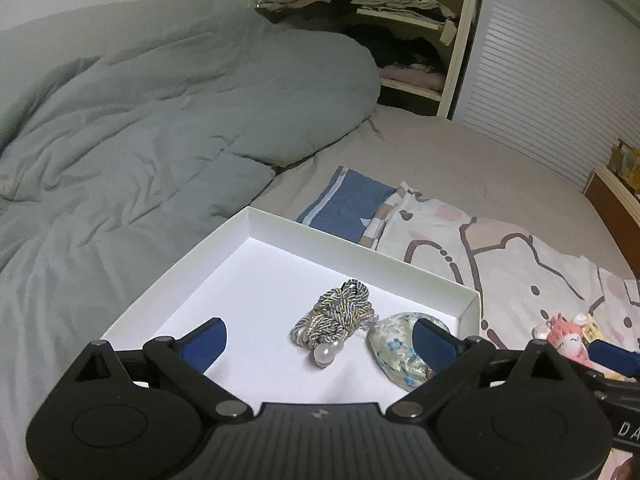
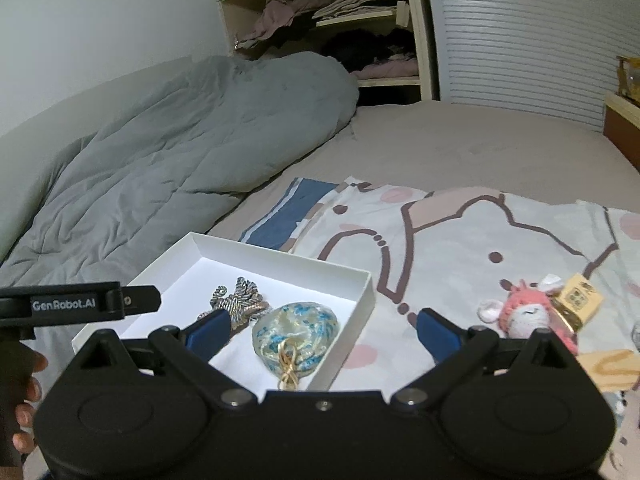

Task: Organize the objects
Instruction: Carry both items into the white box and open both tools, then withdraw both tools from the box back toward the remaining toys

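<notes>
Step in hand: While both grippers hang empty above the bed, the sorting is judged to be between items; two pieces already lie in the white box (image 1: pixel 362 248), and a pink crocheted toy (image 2: pixel 528 316) is left outside it on the patterned cloth (image 2: pixel 460 240).
Left gripper (image 1: pixel 320 338): its jaws are spread wide with nothing between them; it is held over the near half of the box, above the braided cord knot with pearls (image 1: pixel 340 316).
Right gripper (image 2: pixel 324 334): its jaws are likewise held apart and empty; it straddles the box's right wall, one finger over the box and the other over the cloth.
Items placed: the floral brocade pouch (image 2: pixel 296 326) lies in the box's near right corner, just beside the cord knot; whether they touch cannot be told.
Next move: the toy, lying to the right of the right gripper, is judged the likely pick; a shift rightward and a gentle close on its soft body would be called for. A tan tag (image 2: pixel 580 298) is seen beside it.
Edges: the box walls are low and thin, so a carried item would need to be lifted clear of the right rim.
Open room: the far left of the box floor is bare. The grey duvet (image 1: pixel 140 140) lies close along the box's left side.
</notes>
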`<state>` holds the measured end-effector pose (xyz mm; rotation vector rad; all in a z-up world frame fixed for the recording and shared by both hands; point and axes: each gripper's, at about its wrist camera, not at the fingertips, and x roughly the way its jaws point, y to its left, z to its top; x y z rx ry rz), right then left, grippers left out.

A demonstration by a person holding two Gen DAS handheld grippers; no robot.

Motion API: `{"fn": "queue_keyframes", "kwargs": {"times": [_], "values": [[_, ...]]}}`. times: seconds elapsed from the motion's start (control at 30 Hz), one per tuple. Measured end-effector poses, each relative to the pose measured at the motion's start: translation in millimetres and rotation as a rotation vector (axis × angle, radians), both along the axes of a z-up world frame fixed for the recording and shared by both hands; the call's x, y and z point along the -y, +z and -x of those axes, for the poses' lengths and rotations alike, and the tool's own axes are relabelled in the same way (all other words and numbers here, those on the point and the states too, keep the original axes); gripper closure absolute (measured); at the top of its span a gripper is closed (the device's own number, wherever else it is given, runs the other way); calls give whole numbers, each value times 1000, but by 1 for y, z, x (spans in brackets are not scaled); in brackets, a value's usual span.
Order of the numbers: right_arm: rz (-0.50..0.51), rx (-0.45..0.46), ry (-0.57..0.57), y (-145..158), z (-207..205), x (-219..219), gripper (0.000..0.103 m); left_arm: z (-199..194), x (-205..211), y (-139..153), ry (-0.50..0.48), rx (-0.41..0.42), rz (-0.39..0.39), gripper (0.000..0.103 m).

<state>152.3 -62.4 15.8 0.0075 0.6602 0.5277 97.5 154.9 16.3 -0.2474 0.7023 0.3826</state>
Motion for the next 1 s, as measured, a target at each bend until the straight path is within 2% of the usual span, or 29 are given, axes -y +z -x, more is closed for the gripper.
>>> {"fn": "queue_keyframes", "kwargs": {"times": [0.6,1.0], "values": [[23,14,-26,6,33,32,0,53,33,3,-89,4,-110,0],[38,24,-20,3,47,45,0,66,43,5,-124,18,-126,0]]}}
